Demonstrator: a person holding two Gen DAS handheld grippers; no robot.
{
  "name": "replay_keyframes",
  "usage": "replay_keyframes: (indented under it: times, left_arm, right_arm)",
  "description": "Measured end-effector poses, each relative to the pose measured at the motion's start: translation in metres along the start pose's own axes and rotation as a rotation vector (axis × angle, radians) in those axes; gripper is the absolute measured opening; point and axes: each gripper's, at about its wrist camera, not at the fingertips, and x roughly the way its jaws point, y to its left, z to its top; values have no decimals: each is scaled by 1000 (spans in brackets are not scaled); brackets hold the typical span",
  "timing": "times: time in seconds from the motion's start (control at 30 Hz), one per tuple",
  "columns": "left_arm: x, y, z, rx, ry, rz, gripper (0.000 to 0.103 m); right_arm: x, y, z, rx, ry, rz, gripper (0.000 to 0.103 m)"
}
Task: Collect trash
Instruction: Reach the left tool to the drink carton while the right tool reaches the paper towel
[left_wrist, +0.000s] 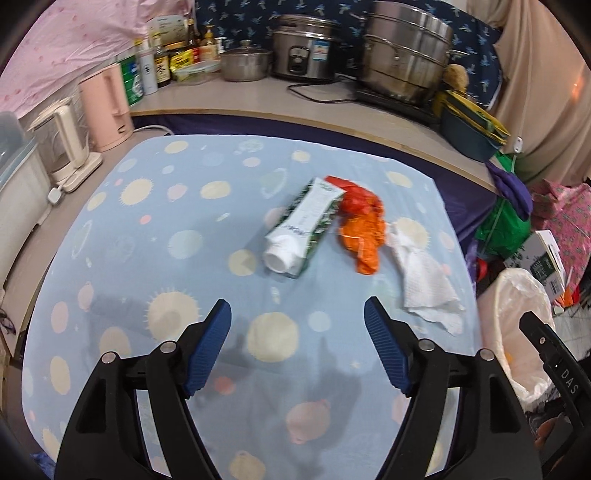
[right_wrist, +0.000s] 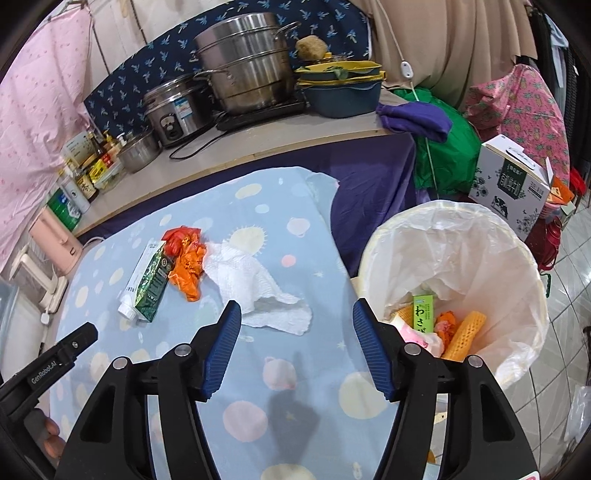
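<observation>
On the blue spotted cloth lie a green and white carton on its side, a crumpled orange wrapper touching it, and a white paper towel to the right. My left gripper hovers open and empty in front of the carton. In the right wrist view the same carton, orange wrapper and paper towel show. My right gripper is open and empty, near the towel's front edge. The lined bin at right holds several pieces of trash.
A counter behind the cloth carries pots, a rice cooker, bottles and a pink kettle. Green and purple bags and a printed box sit beyond the bin. The other gripper shows at lower left.
</observation>
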Motion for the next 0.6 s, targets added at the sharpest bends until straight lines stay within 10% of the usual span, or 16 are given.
replay_keyframes:
  times: [0.6]
  left_arm:
    - [69, 15, 28, 36, 35, 63, 87]
  right_arm:
    - [96, 35, 19, -45, 86, -14, 62]
